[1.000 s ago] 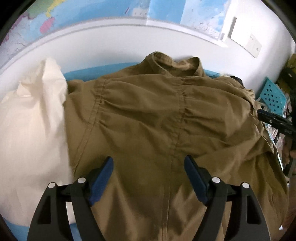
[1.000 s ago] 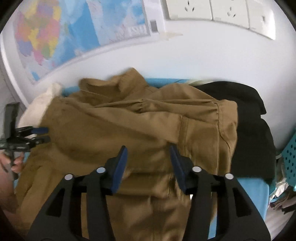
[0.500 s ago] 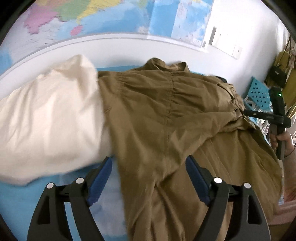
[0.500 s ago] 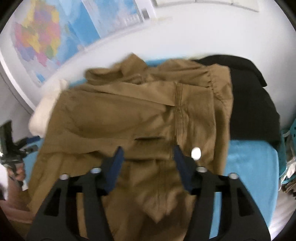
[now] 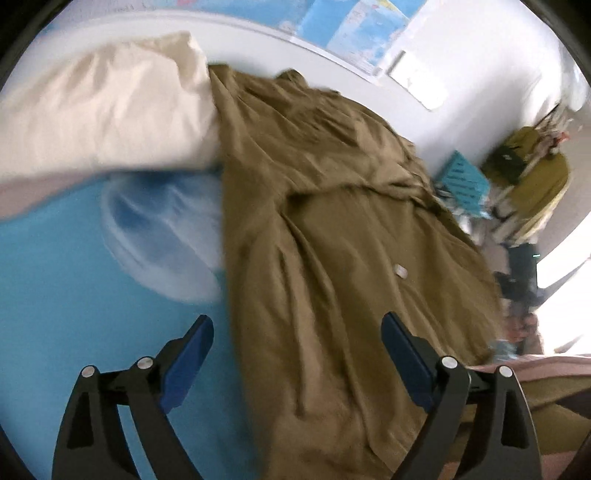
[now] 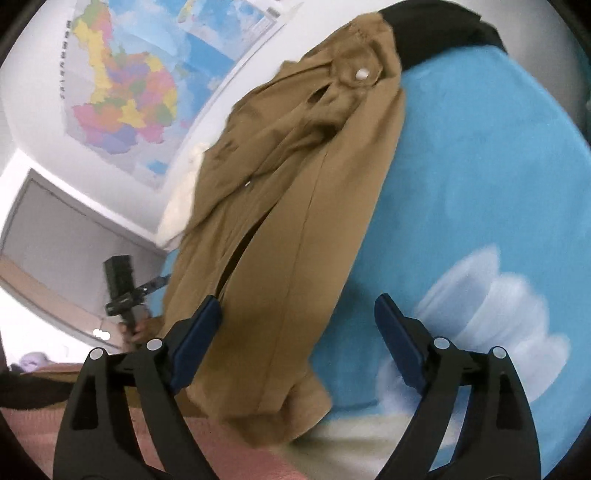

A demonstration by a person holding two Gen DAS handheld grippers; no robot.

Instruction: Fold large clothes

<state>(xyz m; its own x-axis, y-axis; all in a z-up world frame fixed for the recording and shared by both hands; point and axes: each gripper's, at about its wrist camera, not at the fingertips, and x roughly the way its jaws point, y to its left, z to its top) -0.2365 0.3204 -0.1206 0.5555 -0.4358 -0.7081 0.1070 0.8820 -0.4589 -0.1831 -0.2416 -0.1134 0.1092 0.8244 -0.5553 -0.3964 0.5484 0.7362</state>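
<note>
Bare blue sheet point(image 5: 74, 288) lies open on the brown coat's point(image 5: 332, 240) left side, hemmed at the far end by a cream bundle point(image 5: 96, 110) touching the coat; on its other side the sheet is clear up to a black garment point(image 6: 443, 26) by the wall

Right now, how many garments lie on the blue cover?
3. A brown jacket lies along the middle, a cream garment lies beside its collar end, and a black one at the far edge. Others may be hidden underneath.
</note>
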